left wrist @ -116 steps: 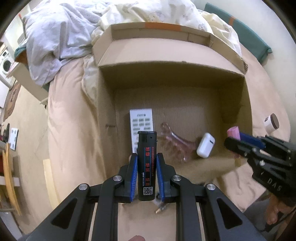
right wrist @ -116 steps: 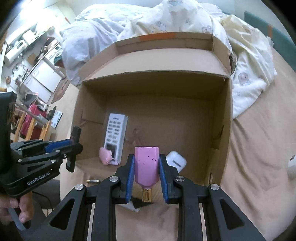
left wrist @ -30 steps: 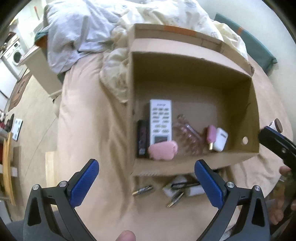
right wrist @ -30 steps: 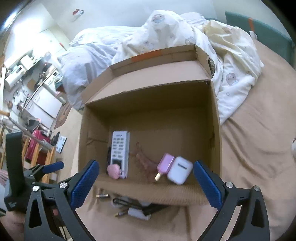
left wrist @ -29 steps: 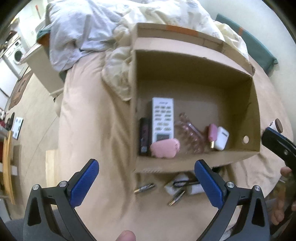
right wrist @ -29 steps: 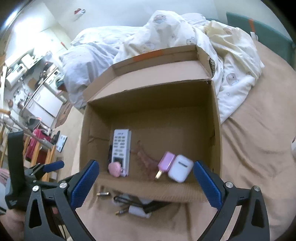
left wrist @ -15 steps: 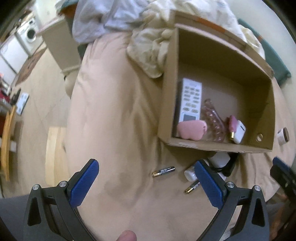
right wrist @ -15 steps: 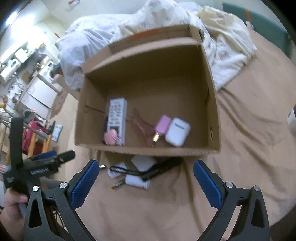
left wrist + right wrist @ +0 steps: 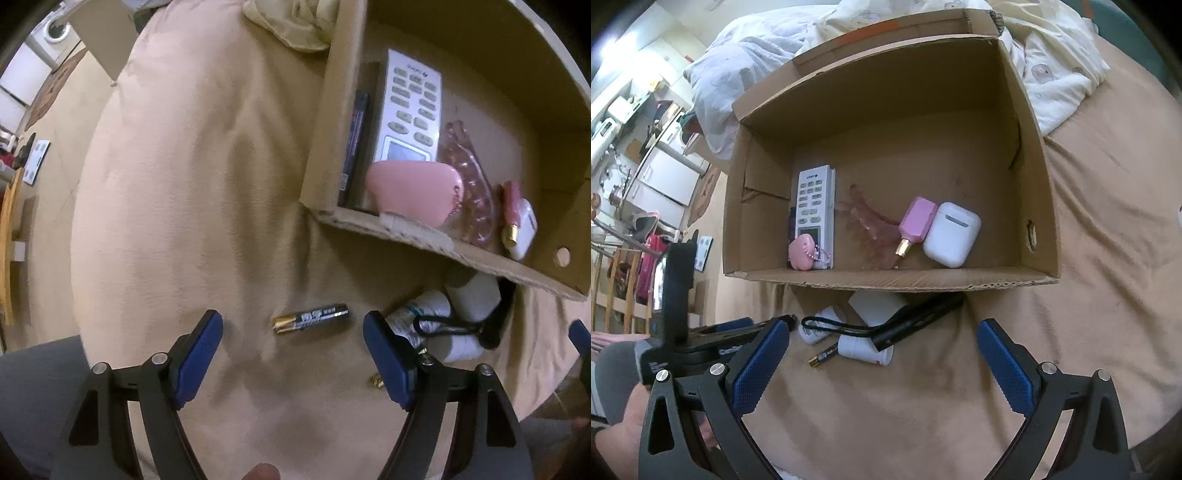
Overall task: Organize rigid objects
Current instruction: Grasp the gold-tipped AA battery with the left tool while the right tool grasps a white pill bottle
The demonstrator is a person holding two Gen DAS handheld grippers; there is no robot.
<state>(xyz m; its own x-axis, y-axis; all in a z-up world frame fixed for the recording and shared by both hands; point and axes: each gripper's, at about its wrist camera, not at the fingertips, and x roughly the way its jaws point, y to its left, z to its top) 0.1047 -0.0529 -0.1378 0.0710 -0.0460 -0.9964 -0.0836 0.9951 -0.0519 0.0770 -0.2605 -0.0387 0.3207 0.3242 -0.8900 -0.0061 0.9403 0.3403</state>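
An open cardboard box lies on the tan bed. It holds a white remote, a black lighter, a pink pouch, a clear pink clip, a pink bottle and a white earbud case. A black and gold battery lies on the bed just ahead of my open, empty left gripper. My right gripper is open and empty above white bottles, a black strapped stick and a second battery.
Rumpled white and cream bedding lies behind and right of the box. The bed's left edge drops to the floor. The left gripper shows at the lower left of the right wrist view.
Both grippers have let go of the lighter and the pink bottle, which now lie in the box. The left gripper has dropped down close over the battery. The right gripper has come nearer the bottles.
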